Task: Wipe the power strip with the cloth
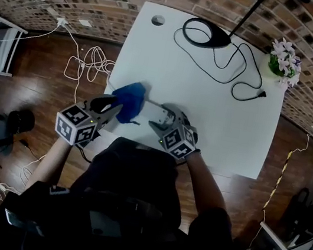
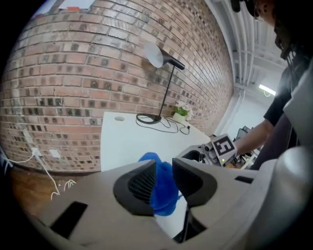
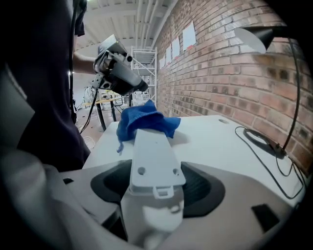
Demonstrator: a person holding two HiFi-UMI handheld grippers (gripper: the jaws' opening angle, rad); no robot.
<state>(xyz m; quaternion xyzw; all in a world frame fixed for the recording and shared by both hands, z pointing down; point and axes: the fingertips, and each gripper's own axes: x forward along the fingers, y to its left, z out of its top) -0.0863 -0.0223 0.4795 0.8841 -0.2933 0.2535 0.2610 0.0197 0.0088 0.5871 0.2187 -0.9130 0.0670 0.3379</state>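
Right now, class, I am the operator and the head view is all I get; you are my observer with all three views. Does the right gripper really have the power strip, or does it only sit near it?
Observer: It has it. In the right gripper view, the power strip runs lengthwise between the jaws of the right gripper, with a pad against each long side.
Operator: Which face of it is up?
Observer: The plain back. That view shows two small round holes in it and no sockets.
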